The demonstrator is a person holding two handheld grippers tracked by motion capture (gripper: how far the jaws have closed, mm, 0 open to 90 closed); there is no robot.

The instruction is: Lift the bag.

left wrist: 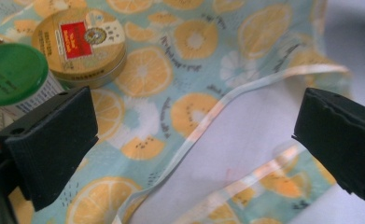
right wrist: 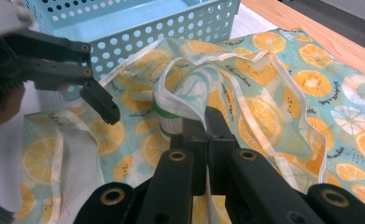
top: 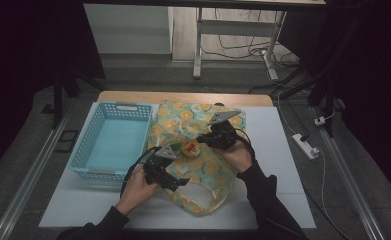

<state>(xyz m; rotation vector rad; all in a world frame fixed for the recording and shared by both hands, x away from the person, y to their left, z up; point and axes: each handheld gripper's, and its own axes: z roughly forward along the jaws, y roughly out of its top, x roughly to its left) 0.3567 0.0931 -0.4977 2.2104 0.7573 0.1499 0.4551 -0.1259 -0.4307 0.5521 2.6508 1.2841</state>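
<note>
From the high view, a fruit-print cloth bag (top: 203, 150) lies flat on the white table (top: 283, 150), with an empty blue basket (top: 114, 140) just beside it at nine o'clock; a round tin (top: 191, 148) rests on the cloth between the two tools, the left gripper (top: 182, 183) at the bag's seven o'clock and the right gripper (top: 206, 139) near its centre. In the left gripper view the jaws stand spread wide with nothing between them, poised over the bag's pale open mouth, while the tin (left wrist: 80, 46) and a green-capped jar (left wrist: 13, 74) sit at ten o'clock on the fabric. In the right gripper view the jaws are pressed together on the bag's white-trimmed edge (right wrist: 189, 105), lifting it; the jar (right wrist: 166, 122) seems partly under that fold, though the cloth hides much. Judging by this, the mouth is being opened and the basket remains unfilled, so most of the work is left.
</note>
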